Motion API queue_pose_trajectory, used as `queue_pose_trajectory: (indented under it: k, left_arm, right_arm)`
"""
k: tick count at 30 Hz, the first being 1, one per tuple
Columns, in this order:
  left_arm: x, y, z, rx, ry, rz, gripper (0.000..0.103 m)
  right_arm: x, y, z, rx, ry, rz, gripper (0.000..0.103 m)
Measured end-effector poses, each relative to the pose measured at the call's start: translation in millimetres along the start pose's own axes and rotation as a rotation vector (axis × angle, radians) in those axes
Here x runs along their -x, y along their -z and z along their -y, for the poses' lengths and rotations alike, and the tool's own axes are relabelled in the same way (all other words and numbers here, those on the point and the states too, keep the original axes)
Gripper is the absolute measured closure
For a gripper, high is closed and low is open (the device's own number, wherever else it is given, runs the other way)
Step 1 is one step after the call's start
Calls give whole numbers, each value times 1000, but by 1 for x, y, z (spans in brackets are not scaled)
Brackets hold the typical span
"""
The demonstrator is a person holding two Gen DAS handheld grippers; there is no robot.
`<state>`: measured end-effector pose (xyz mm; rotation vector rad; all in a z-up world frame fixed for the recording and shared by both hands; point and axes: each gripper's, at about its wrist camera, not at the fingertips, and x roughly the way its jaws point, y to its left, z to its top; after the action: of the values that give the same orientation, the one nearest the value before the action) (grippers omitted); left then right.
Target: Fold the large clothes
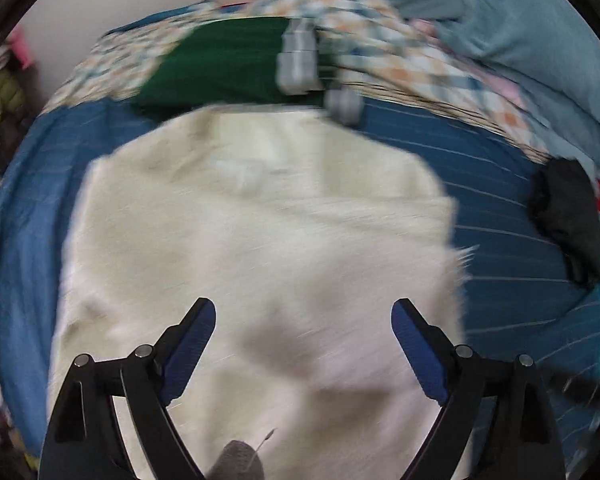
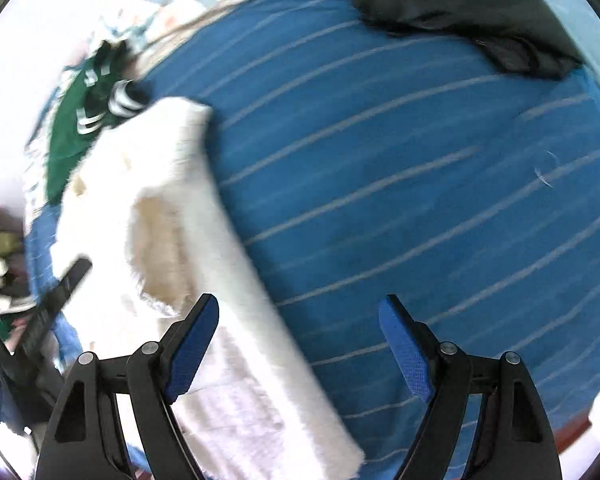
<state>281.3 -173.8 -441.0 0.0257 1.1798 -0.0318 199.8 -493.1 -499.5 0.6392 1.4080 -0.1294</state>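
Note:
A large cream fuzzy garment (image 1: 260, 240) lies spread on the blue striped bed sheet (image 1: 500, 240). My left gripper (image 1: 303, 312) is open and empty, hovering over the garment's near part. In the right wrist view the same garment (image 2: 172, 208) lies at the left, with a folded edge running down toward the bottom. My right gripper (image 2: 299, 308) is open and empty, over the garment's right edge and the sheet (image 2: 420, 180). The left gripper's finger (image 2: 56, 296) shows at the left of that view.
A green garment (image 1: 228, 64) with grey striped cuffs (image 1: 300, 60) lies beyond the cream one. A plaid quilt (image 1: 400, 52) and light blue bedding (image 1: 520, 28) are piled at the back right. A black garment (image 1: 568, 216) lies at the right, also seen in the right wrist view (image 2: 472, 12).

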Motion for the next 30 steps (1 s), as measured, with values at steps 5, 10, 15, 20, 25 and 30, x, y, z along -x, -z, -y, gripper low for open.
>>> queue_pose_trajectory:
  k: [5, 10, 15, 20, 25, 30]
  left_arm:
    - [-2, 38, -94, 94, -284, -66, 13]
    - [-49, 68, -157, 152, -467, -183, 13]
    - [-87, 71, -186, 252, -500, -217, 13]
    - [-102, 83, -197, 325, -450, -233, 12]
    - [-82, 81, -190, 315, -434, -222, 12]
    - [-42, 62, -191, 344, -415, -124, 12]
  right_arm:
    - [-38, -16, -56, 234, 33, -53, 24]
    - [-108, -22, -89, 418, 112, -162, 36]
    - [-105, -35, -44, 121, 102, -114, 95]
    - [-105, -31, 0, -60, 25, -213, 86]
    - [-40, -31, -4, -98, -138, -97, 63]
    - [-55, -34, -40, -37, -329, -157, 41]
